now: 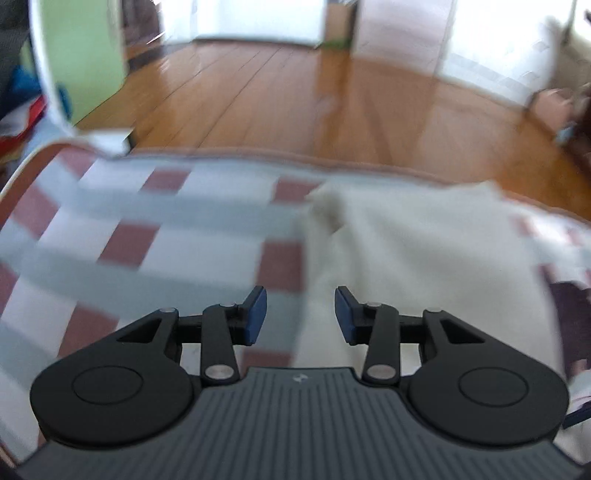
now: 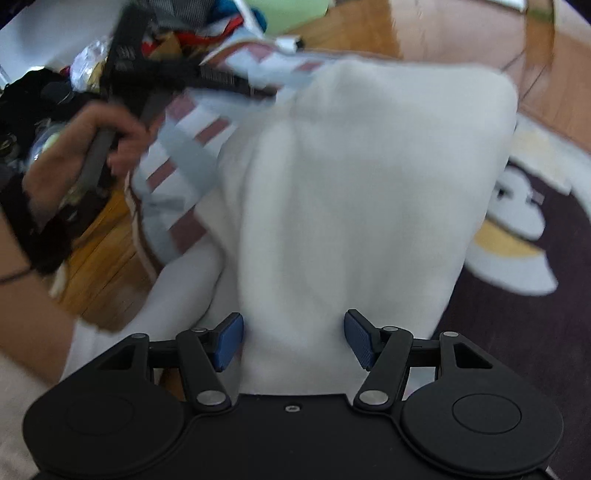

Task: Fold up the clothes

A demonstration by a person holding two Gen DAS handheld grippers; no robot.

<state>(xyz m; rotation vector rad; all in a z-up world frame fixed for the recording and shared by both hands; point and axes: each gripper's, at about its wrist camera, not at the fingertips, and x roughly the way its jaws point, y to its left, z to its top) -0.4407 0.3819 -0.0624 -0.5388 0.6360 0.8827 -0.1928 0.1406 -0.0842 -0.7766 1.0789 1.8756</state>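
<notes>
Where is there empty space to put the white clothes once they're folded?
The checked cloth left of the white garment lies bare. Wooden floor beyond its edge is open too. The far-left corner is crowded with a pile of colourful things.

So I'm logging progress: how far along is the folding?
Done: the white garment looks folded into a rough rectangle on the checked cloth. In hand: nothing; left gripper and right gripper are open. Left: tidying its rumpled left edge.

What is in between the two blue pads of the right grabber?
In the right wrist view, the white garment fills the gap between the open right gripper's pads; whether they touch it is unclear.
</notes>
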